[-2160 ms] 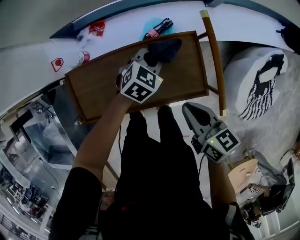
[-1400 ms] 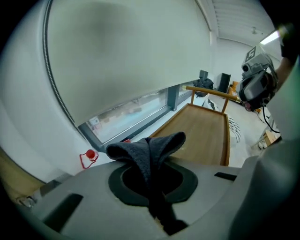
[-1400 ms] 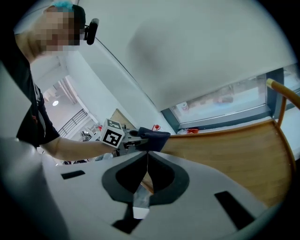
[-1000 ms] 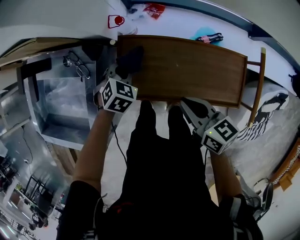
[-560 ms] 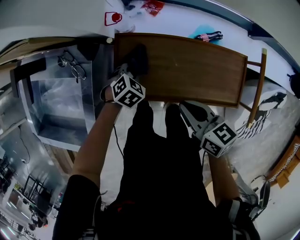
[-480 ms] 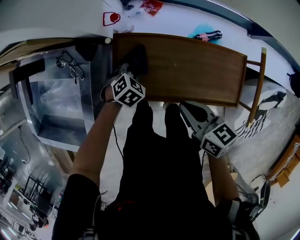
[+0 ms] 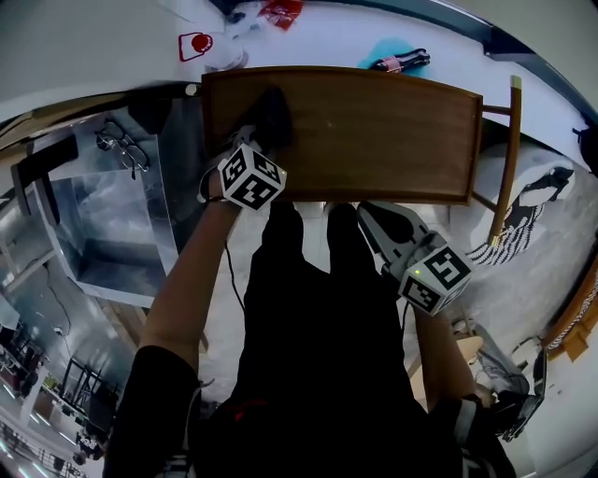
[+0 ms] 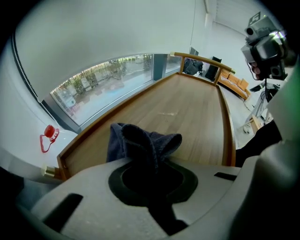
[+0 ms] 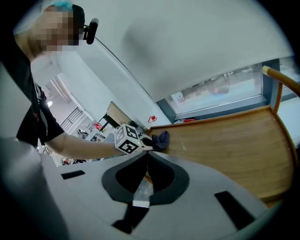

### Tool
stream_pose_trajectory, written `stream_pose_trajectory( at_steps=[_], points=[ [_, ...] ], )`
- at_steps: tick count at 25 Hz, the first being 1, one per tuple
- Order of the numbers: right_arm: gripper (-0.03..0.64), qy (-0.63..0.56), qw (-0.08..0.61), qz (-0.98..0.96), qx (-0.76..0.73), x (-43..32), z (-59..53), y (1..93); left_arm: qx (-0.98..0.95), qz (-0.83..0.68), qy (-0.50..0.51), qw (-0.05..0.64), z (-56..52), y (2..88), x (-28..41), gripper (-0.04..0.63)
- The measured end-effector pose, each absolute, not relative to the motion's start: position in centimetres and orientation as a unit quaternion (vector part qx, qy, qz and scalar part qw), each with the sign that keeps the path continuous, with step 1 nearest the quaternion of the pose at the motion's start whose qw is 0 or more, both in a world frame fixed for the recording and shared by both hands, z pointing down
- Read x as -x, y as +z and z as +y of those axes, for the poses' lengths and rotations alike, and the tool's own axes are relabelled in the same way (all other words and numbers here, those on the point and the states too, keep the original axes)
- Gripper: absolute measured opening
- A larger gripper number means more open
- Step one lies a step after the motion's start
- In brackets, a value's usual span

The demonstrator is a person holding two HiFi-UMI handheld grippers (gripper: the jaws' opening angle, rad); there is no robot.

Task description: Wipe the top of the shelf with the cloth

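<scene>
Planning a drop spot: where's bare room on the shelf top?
Shelf top is bare from the cloth, in the left gripper at its left end, to the right rail. Crowded: the white ledge behind, with a teal-and-black item and red packet.

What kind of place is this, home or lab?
Likely a lab or office-type workspace rather than a home. A wooden shelf stands under a long window, a shiny metal unit sits beside it, and what looks like camera gear on a stand is close by.

Bright, even daylight; strong fisheye bending; dark vignetted corners.
</scene>
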State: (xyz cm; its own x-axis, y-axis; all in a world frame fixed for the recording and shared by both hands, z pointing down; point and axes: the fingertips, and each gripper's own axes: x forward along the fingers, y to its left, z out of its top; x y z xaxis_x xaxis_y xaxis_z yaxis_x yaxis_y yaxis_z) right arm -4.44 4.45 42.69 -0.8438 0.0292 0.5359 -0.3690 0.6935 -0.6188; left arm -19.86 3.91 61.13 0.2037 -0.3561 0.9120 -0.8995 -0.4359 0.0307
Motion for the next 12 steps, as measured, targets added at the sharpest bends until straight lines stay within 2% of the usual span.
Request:
stream_pose_trajectory(
  at_steps=[12],
  points=[
    [0.006, 0.392, 0.238, -0.879, -0.133, -1.1, 2.6, 42.8, -0.736, -0.412, 0.450, 0.295, 0.4, 61.4, 13.1, 0.037]
  ],
)
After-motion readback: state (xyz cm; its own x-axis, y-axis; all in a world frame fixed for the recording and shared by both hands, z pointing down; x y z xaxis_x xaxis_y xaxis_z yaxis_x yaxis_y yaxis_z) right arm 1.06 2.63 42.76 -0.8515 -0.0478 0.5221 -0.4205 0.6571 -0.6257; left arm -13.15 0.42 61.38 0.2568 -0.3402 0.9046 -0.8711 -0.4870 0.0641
